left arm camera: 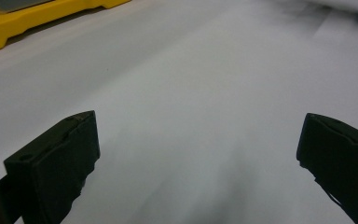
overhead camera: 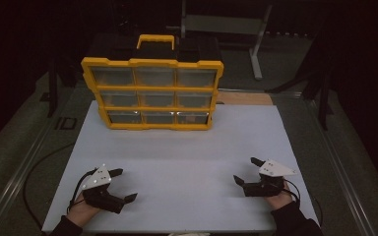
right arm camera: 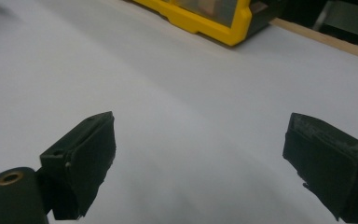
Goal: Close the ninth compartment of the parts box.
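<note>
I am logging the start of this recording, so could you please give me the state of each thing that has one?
Left gripper: open, holding nothing, resting low over the white board.
Right gripper: open, holding nothing.
Yellow organizer case: standing upright at the board's far edge, clear lid shut, handle up.

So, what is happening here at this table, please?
A person sits at a white table with a two-jaw gripper in each hand. The left gripper and the right gripper both rest near the person's edge, jaws wide open and holding nothing. At the far side stands a yellow organizer case with clear-fronted compartments and a handle on top, apart from both grippers. Nothing is being handled at this moment.
</note>
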A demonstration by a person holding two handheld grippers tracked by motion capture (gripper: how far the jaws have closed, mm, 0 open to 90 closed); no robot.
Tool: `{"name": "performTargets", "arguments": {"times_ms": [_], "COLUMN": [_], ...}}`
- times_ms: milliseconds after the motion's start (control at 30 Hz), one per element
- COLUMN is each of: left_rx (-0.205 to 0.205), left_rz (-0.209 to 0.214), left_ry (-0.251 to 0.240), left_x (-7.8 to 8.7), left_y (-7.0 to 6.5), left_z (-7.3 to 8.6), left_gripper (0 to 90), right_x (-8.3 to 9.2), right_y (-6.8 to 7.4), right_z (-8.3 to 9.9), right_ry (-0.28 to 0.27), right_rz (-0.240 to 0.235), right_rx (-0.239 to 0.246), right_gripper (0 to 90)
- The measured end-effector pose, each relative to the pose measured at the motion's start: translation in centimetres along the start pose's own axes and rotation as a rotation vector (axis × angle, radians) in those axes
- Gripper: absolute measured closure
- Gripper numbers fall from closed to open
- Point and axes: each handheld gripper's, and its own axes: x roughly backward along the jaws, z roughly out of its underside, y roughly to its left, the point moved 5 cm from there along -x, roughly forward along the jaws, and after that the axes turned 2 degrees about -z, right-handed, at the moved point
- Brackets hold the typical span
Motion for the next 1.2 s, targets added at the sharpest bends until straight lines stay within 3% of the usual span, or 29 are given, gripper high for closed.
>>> {"name": "performTargets", "arguments": {"times_ms": [500,1200], "left_rx": [0.001,-0.002], "left_rz": [0.005,0.0], "left_ry": [-0.004,-0.005], "left_x": [-0.1,-0.1], "left_y": [0.0,0.0], "left_z": [0.1,0.1], "left_gripper": [0.0,0.1], "right_x": [-1.4,-0.9], "right_y": [-0.3,-0.2], "right_z": [-0.2,-0.2], "right_ry": [-0.009,-0.01], "right_rz": [0.031,0.028], "right_rx": [0.007,0.008], "right_gripper": [9.4,9.4]}}
